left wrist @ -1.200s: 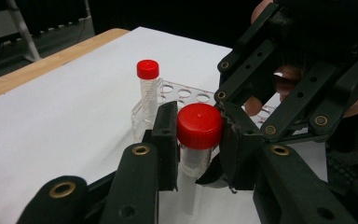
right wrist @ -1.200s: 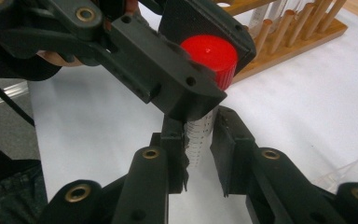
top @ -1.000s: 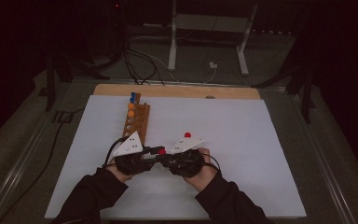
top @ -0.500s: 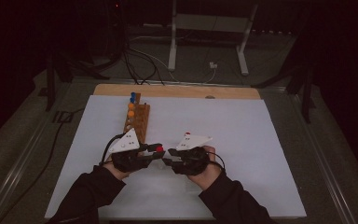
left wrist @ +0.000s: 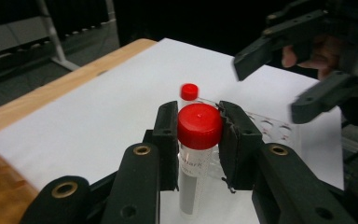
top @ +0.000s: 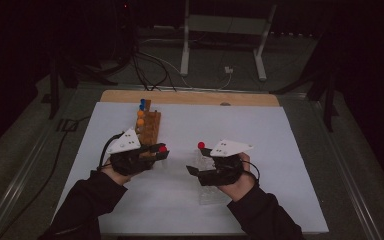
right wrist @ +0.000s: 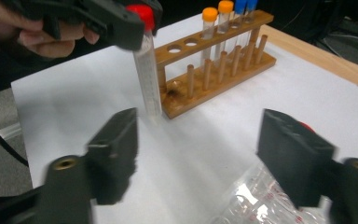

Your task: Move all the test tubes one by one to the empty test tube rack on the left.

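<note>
My left gripper (top: 159, 152) is shut on the red cap of a clear tube (left wrist: 199, 127), which hangs upright just above the white sheet. In the right gripper view that tube (right wrist: 148, 79) is in front of the wooden rack (right wrist: 214, 70). The rack holds two orange-capped tubes (right wrist: 209, 15) and blue-capped tubes (right wrist: 240, 4). My right gripper (top: 198, 161) has just been opening its jaws, and nothing sits between its pads (right wrist: 116, 144). Beside it a second red-capped tube (top: 200, 145) stands in a clear plastic rack (right wrist: 261, 200).
A white sheet (top: 280, 140) covers the table, with a wooden strip (top: 190, 97) along its far edge. The wooden rack (top: 149, 127) stands just behind my left gripper. Metal stand legs (top: 185, 50) and cables lie on the floor beyond.
The two grippers were close together around the red-capped tube. Now they have drawn apart: the right gripper has opened and moved right, and the left has kept the tube and lifted slightly.
</note>
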Demonstrator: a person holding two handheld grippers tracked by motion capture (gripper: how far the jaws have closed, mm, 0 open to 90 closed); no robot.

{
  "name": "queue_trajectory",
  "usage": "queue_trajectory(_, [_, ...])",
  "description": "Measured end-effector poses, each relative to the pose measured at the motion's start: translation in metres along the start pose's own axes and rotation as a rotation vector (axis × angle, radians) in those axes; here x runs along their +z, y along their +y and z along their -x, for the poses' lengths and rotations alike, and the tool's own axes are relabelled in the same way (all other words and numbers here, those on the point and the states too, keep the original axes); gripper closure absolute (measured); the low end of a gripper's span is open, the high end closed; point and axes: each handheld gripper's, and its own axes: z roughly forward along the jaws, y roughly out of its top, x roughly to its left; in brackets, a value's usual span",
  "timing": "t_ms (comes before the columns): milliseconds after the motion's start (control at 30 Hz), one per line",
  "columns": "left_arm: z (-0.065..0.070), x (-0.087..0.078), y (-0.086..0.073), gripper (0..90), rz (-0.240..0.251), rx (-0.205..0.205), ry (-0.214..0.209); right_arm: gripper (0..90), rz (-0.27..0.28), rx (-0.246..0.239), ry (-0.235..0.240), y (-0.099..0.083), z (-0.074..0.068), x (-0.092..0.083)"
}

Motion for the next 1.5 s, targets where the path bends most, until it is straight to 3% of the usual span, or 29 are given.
queue_trajectory(33, [-0.003,-0.005,0.004,71.4,0.001,0.007,0.022,24.1,0.004,0.0,0.001,0.0,0.001,-0.002])
queue_trajectory(100, [-0.004,-0.007,0.006,71.4,0.002,0.005,0.026,17.5,0.009,0.004,0.002,-0.001,0.002,-0.006])
queue_trajectory(133, [-0.008,-0.012,0.009,71.4,0.001,0.008,0.051,15.8,0.01,0.003,-0.003,-0.001,0.003,-0.008])
queue_trajectory(233, [-0.012,-0.018,0.013,71.4,0.007,0.004,0.073,14.4,0.022,0.01,-0.004,-0.002,0.005,-0.011])
queue_trajectory(400, [-0.027,-0.03,0.021,71.4,0.014,-0.001,0.139,3.8,0.029,0.033,-0.033,-0.005,0.009,-0.015])
queue_trajectory(467, [-0.033,-0.032,0.022,71.4,0.013,-0.01,0.154,0.0,0.038,0.037,-0.017,-0.007,0.01,-0.017])
queue_trajectory(500, [-0.039,-0.035,0.023,71.4,0.014,-0.013,0.18,0.0,0.042,0.039,-0.008,-0.008,0.011,-0.018])
queue_trajectory(700, [-0.054,-0.039,0.024,71.4,0.018,-0.029,0.238,0.0,0.056,0.047,-0.004,-0.008,0.012,-0.02])
queue_trajectory(1033, [-0.083,-0.031,0.008,71.4,0.041,-0.097,0.343,0.0,0.069,0.046,0.0,-0.009,0.014,-0.023])
queue_trajectory(1333, [-0.096,-0.014,-0.01,71.4,0.041,-0.151,0.362,0.0,0.069,0.047,-0.001,-0.011,0.014,-0.022])
queue_trajectory(1500, [-0.096,-0.004,-0.02,71.4,0.005,-0.145,0.372,0.0,0.065,0.049,0.0,-0.012,0.015,-0.022])
